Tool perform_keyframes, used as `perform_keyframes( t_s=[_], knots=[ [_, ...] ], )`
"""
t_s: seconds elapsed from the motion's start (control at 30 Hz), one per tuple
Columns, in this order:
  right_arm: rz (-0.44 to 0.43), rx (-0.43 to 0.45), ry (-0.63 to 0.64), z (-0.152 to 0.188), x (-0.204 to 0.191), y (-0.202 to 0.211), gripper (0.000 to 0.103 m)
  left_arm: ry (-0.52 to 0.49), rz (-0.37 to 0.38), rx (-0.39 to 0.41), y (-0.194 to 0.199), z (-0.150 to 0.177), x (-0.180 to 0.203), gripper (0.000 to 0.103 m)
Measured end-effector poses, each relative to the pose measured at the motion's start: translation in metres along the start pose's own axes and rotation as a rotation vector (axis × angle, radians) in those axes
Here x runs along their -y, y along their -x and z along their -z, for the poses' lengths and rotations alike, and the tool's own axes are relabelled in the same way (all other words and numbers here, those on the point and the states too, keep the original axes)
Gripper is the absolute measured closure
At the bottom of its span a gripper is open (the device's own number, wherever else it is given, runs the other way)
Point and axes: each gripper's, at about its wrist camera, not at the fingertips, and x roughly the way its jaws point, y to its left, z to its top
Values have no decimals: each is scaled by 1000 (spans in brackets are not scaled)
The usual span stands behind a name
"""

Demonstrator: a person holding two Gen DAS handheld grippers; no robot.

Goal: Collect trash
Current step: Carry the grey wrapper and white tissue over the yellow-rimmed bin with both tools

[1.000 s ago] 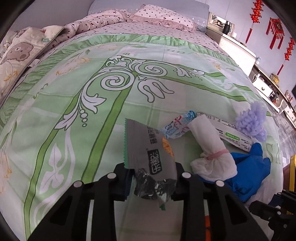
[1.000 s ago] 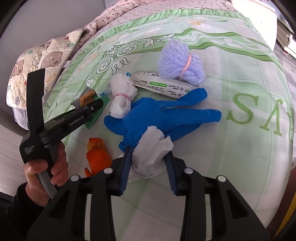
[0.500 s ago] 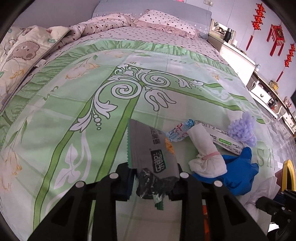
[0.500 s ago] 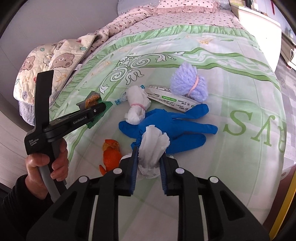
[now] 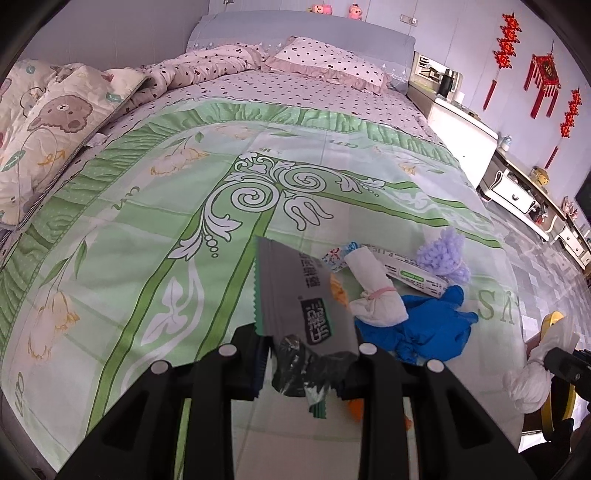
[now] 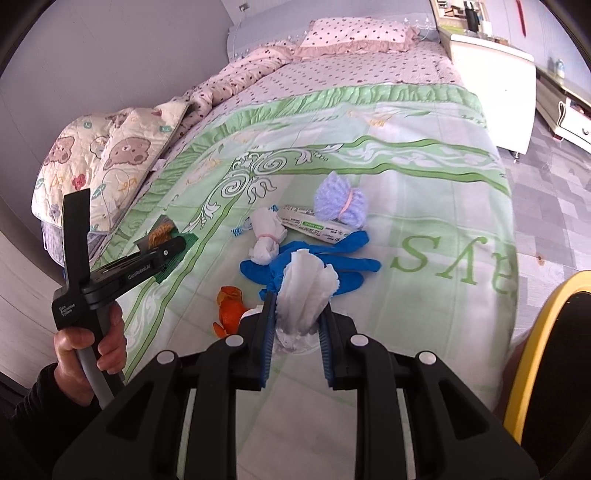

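Observation:
My left gripper (image 5: 308, 365) is shut on a grey snack wrapper (image 5: 295, 306), lifted above the green patterned bedspread (image 5: 147, 221). In the right wrist view the same gripper (image 6: 173, 251) hangs at the left in a person's hand (image 6: 88, 343). My right gripper (image 6: 297, 325) is shut on a white tissue wad (image 6: 306, 291), also off the bed. On the bedspread lie a blue glove (image 6: 340, 258), a white cloth bundle tied with a pink band (image 6: 266, 236), a purple yarn ball (image 6: 341, 203), a long white package (image 6: 310, 225), an orange peel (image 6: 229, 306) and a small candy wrapper (image 6: 240, 229).
A bin with a yellow rim (image 6: 532, 350) stands at the right, beside the foot of the bed. A bear-print quilt (image 6: 110, 158) and dotted pillows (image 6: 354, 33) lie at the far end. A white cabinet (image 6: 491, 92) stands right of the bed.
Both grippers have risen away from the bedspread with their loads. The right one squeezed tighter on the tissue wad and lifted it off the glove. The yellow rim has come into view.

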Motion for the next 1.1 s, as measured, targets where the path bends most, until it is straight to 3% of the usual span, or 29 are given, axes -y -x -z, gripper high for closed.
perform_keyframes(
  t_s=[0.77,1.1],
  knots=[
    [65,156,-39,10,42,119,82,-70,67,35,57,15,73,78],
    [104,204,-82,18,73,157,82,-139,124,54,75,13,124,78]
  ],
)
